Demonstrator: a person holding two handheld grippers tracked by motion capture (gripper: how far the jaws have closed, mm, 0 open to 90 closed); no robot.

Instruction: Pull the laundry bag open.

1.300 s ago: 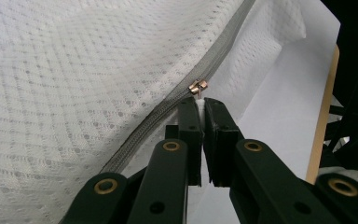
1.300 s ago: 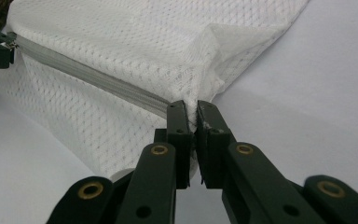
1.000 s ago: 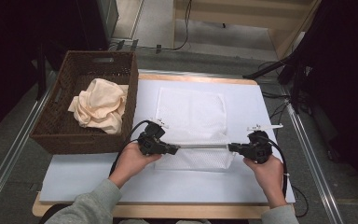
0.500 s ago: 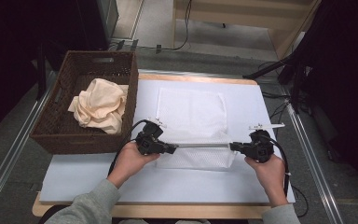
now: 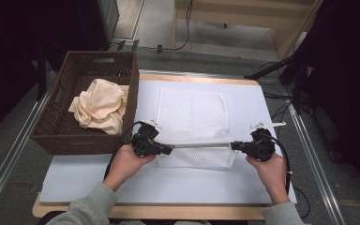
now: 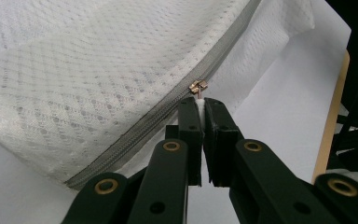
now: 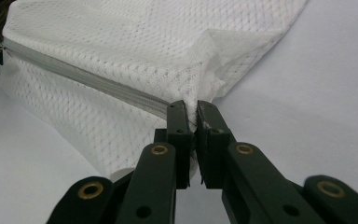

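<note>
The mesh laundry bag (image 5: 193, 123) lies flat on the white surface (image 5: 75, 183), just beside the wicker basket (image 5: 61, 136) that holds a cream cloth (image 5: 99, 105). Its grey zipper (image 6: 168, 109) is stretched taut between the two grippers — the left gripper (image 6: 200, 105) has its fingers closed on the pull tab of the slider (image 6: 198, 86), the right gripper (image 7: 192, 112) is clamped on the bag's fabric at the zipper's other end. The zipper looks closed along its whole length, so opening the bag and loading the cloth seem still ahead.
</note>
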